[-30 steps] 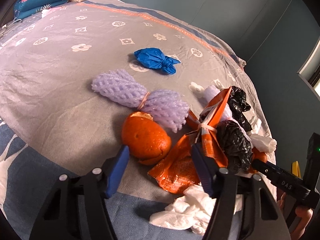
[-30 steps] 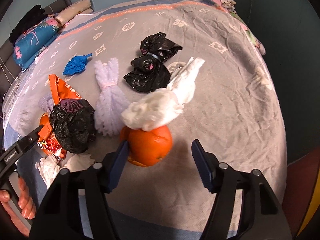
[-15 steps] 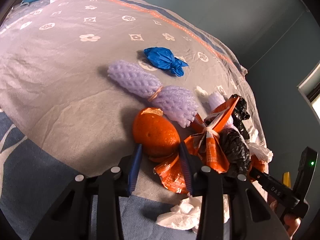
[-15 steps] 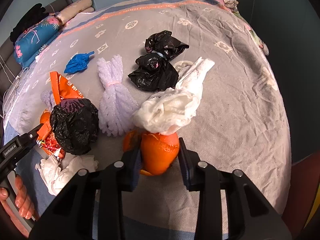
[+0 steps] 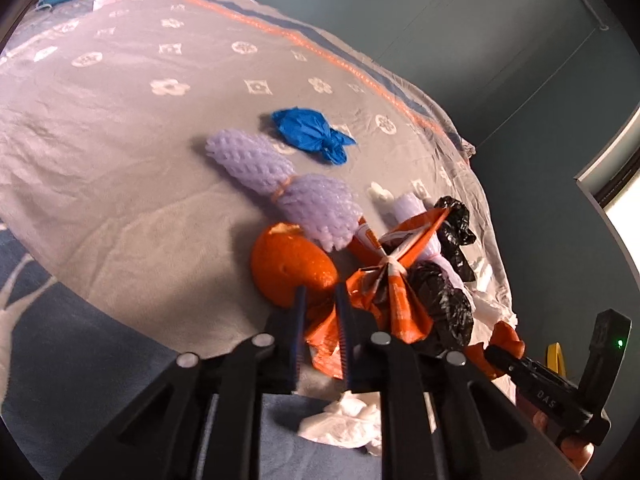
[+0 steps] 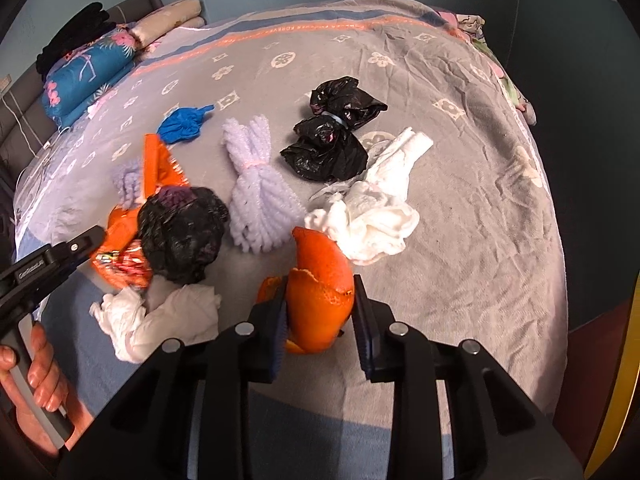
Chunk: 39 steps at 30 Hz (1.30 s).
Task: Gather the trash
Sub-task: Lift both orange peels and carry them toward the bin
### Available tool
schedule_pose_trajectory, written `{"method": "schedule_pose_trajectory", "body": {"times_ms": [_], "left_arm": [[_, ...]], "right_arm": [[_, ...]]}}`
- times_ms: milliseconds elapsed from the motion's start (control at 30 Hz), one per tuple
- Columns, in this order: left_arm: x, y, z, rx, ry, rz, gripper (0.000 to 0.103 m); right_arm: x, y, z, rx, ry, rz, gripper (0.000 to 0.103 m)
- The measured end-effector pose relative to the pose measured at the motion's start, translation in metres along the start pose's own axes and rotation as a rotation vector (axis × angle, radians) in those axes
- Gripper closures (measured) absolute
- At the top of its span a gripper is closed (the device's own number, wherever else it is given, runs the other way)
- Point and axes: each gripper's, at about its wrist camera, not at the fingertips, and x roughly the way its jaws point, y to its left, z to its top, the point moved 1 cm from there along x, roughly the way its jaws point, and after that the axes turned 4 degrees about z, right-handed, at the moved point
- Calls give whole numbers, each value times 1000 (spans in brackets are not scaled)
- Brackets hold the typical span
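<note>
Left wrist view: left claw [image 5: 320,292] has just closed, pinching an edge of the orange peel [image 5: 292,270] near the crinkled orange wrapper [image 5: 394,304] on the bed [image 5: 120,168]; what its tips hold is partly hidden. Right wrist view: right claw [image 6: 320,300] has just closed, gripping another peel [image 6: 320,300]; tissue [image 6: 368,220] lies just beyond.

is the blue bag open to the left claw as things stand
Probably not yet: the left claw is shut on the orange wrapper, and the purple foam net lies between it and the blue bag.
</note>
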Motion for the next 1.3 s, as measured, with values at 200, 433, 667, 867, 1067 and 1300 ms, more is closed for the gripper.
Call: {"method": "schedule_pose_trajectory", "body": {"times_ms": [200, 433, 667, 867, 1067, 1300], "left_arm": [[-6, 4, 8, -16, -44, 38, 48], [28, 8, 20, -28, 38, 90, 45], [20, 7, 24, -44, 13, 19, 66], [-10, 9, 25, -72, -38, -66, 66], [-52, -6, 13, -21, -108, -82, 66], [-97, -39, -4, 100, -175, -2, 66]], "right_arm": [[-6, 3, -3, -2, 1, 15, 75], [-4, 8, 0, -19, 8, 21, 75], [-7, 9, 1, -20, 5, 41, 75], [-18, 9, -2, 0, 5, 76, 75], [-45, 11, -9, 0, -22, 98, 75], [-93, 13, -26, -33, -73, 109, 75]]}}
